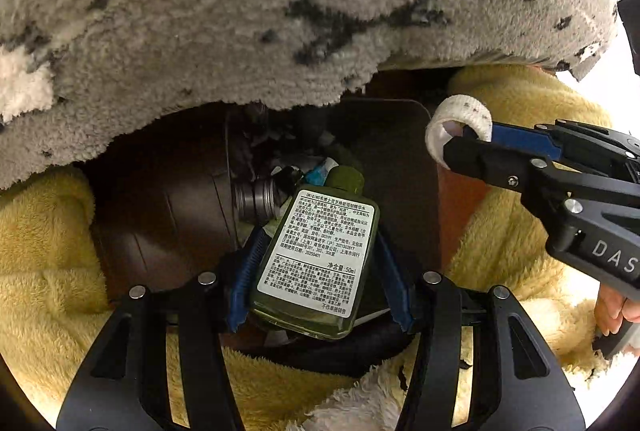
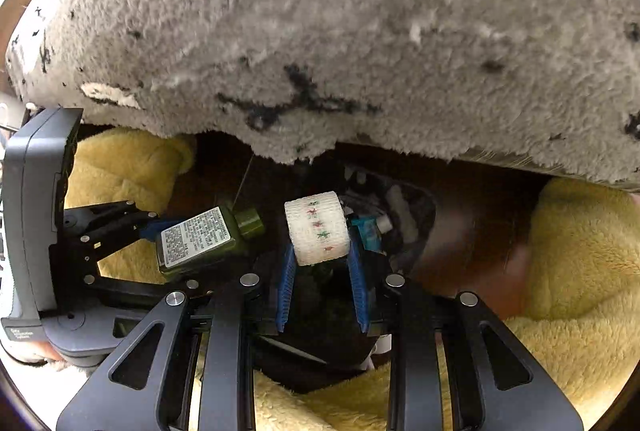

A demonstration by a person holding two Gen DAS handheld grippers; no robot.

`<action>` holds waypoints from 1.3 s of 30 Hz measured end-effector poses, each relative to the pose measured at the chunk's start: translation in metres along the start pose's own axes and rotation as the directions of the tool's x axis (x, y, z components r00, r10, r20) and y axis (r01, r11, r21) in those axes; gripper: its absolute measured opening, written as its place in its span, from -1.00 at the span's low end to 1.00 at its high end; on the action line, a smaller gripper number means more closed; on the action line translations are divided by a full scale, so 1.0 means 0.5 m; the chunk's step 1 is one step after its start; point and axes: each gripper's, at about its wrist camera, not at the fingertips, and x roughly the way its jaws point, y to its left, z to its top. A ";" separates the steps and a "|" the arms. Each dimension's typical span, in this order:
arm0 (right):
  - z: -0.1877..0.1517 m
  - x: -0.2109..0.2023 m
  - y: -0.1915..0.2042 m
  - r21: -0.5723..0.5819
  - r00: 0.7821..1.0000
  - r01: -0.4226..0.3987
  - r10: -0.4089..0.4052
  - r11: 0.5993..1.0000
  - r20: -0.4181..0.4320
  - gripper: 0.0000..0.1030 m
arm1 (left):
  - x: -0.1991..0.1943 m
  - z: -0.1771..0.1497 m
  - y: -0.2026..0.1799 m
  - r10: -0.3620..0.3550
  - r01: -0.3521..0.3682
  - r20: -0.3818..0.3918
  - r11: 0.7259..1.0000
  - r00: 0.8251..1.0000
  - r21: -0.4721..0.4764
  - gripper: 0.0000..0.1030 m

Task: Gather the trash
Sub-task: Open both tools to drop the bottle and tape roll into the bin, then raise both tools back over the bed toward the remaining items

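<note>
A grey shaggy rug (image 1: 280,11) lies on the brown floor (image 2: 480,231).

Shaggy grey rug (image 1: 280,15) w/ black marks fills the upper view. Fluffy yellow fabric (image 1: 48,271) lies below it on both sides, over a dark brown floor (image 2: 472,243).

Both wrist fisheyes look steeply down, close over a dark brown bin (image 1: 168,215) flanked by fluffy yellow fabric (image 2: 580,251) under a grey shaggy rug (image 1: 280,11). The left wrist view catches the right gripper (image 1: 460,139) at its right edge; the right wrist view catches the left gripper (image 2: 160,235) at its left.
</note>
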 end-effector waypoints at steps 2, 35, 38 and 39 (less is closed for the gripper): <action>-0.003 0.007 -0.002 0.012 1.000 0.000 0.001 1.000 -0.014 -0.46 | 0.004 0.001 -0.003 0.009 -0.009 -0.006 1.000 1.000 -0.001 0.01; 0.054 -0.227 -0.061 0.042 0.958 0.102 -0.109 0.994 0.264 0.69 | -0.282 0.006 0.015 0.088 -0.094 0.336 0.996 0.938 0.002 0.84; 0.073 -0.257 -0.051 0.031 0.942 0.126 -0.130 0.991 0.310 0.69 | -0.333 0.018 0.018 0.107 -0.119 0.402 0.993 0.909 0.004 0.84; 0.081 -0.267 -0.053 0.029 0.936 0.134 -0.137 0.991 0.323 0.69 | -0.347 0.024 0.020 0.112 -0.126 0.420 0.992 0.901 0.004 0.84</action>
